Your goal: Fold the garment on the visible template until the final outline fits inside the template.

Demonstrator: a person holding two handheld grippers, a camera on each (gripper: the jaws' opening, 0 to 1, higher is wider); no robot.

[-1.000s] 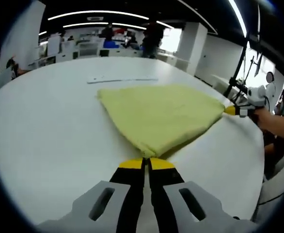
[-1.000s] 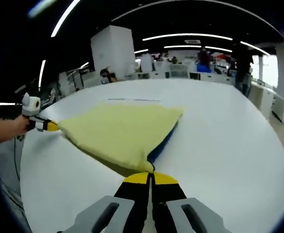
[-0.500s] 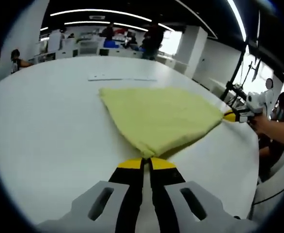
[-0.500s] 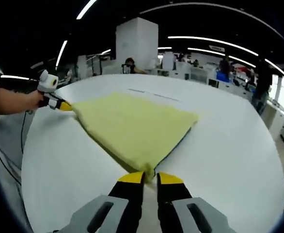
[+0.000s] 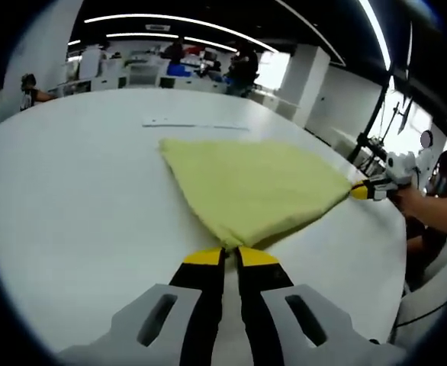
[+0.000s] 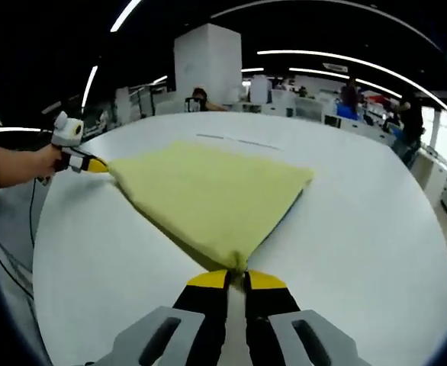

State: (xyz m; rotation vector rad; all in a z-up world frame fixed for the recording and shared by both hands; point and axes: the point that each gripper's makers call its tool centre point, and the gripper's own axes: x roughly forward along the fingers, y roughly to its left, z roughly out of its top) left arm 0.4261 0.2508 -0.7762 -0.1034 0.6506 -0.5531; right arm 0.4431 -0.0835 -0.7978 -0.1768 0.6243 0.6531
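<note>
- left tool (image 5: 230,254) and right tool (image 6: 237,276) each pinch 1 corner of the pale yellow folded cloth garment (image 6: 212,198); cloth now lower, flatter on white desk (image 5: 71,198); fold nearly laid.

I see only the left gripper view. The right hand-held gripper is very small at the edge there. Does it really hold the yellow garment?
Observer: Yes. In the right gripper view the right hand-held gripper is shut on a corner of the yellow garment.
Operator: How does my own gripper look from that side?
Observer: The left hand-held gripper meets the opposite corner, and a hand holds it.
</note>
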